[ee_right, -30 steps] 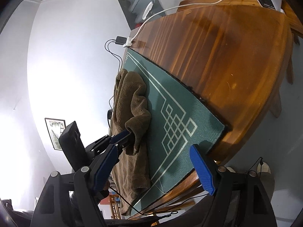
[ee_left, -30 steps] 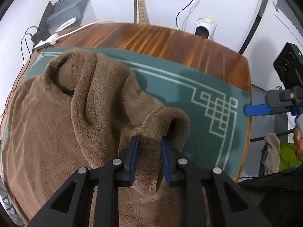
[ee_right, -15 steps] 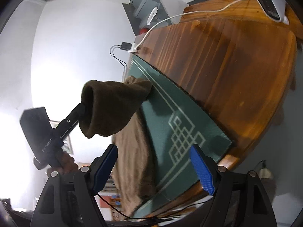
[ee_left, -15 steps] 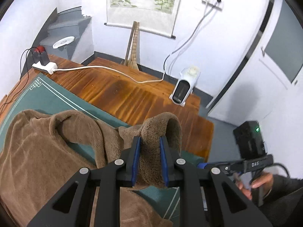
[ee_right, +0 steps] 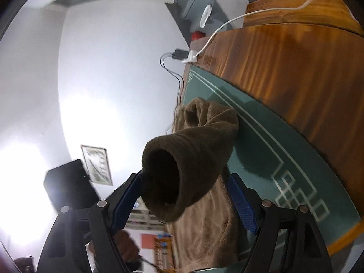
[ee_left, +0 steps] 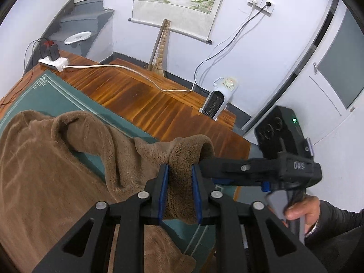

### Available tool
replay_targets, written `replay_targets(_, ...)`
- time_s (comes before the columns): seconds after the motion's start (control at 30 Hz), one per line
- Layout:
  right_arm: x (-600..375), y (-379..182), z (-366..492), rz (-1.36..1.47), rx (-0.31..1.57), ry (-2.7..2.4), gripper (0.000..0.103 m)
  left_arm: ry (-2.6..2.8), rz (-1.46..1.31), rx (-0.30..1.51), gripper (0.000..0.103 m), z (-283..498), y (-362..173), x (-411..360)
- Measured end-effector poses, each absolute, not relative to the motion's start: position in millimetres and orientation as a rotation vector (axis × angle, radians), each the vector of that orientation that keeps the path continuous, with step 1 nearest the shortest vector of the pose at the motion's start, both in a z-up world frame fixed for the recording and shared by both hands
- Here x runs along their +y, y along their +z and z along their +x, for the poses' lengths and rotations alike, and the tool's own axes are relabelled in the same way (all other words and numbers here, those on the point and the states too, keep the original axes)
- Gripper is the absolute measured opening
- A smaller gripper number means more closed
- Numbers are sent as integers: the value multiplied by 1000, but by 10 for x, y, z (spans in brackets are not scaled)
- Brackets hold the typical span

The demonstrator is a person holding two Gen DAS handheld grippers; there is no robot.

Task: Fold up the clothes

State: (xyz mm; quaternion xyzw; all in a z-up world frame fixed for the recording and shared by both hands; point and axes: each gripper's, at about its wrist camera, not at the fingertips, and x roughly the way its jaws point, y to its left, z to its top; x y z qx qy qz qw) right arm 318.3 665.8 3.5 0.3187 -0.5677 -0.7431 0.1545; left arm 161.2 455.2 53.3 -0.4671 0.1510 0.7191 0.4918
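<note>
A brown fleece garment [ee_left: 56, 177] lies bunched over a green mat [ee_left: 56, 95] on the wooden desk [ee_left: 145, 100], covering the mat's near part and spilling toward the desk's near edge. The fabric is thick, plush and matted, rumpled into soft ridges rather than flat. One tube-shaped end, a sleeve [ee_left: 184, 159], is lifted off the mat, stretched up from the pile and hooked over at the top.

The left gripper [ee_left: 179, 191] is clamped narrowly on this sleeve, its blue pads [ee_left: 163, 191] pressing the fleece from both sides, with the sleeve's end hanging down between the black fingers.

In the right wrist view the sleeve [ee_right: 182, 166] shows a round, dark open mouth facing the camera, its rim folded thick. The right gripper [ee_right: 182, 204] stands wide, its blue pads [ee_right: 242, 204] on either side of the sleeve; whether they touch the fabric cannot be told. From the left view, a right gripper finger reaches in just beside the lifted sleeve, and a hand [ee_left: 300, 211] in a dark sleeve grips the handle.

Along the desk's far edge sit a white power strip [ee_left: 53, 63] with its cord and a small white heater [ee_left: 217, 102].
</note>
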Motion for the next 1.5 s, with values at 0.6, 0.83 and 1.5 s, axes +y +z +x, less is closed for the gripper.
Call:
replay_targets(0.6,6461,8,2783,1159,-1409,-2254,13,1763,-1178,313,22,1728,444,4402)
replay_targets(0.83,7136,616,2854,1001,-1286,-2728,10,1831,-1195,263,23,1266,466,4088)
replay_targets(1.5,7791,2242,1553,641,-1011,-3177,10,1952,-1450,-119,48,-902,-319,3417)
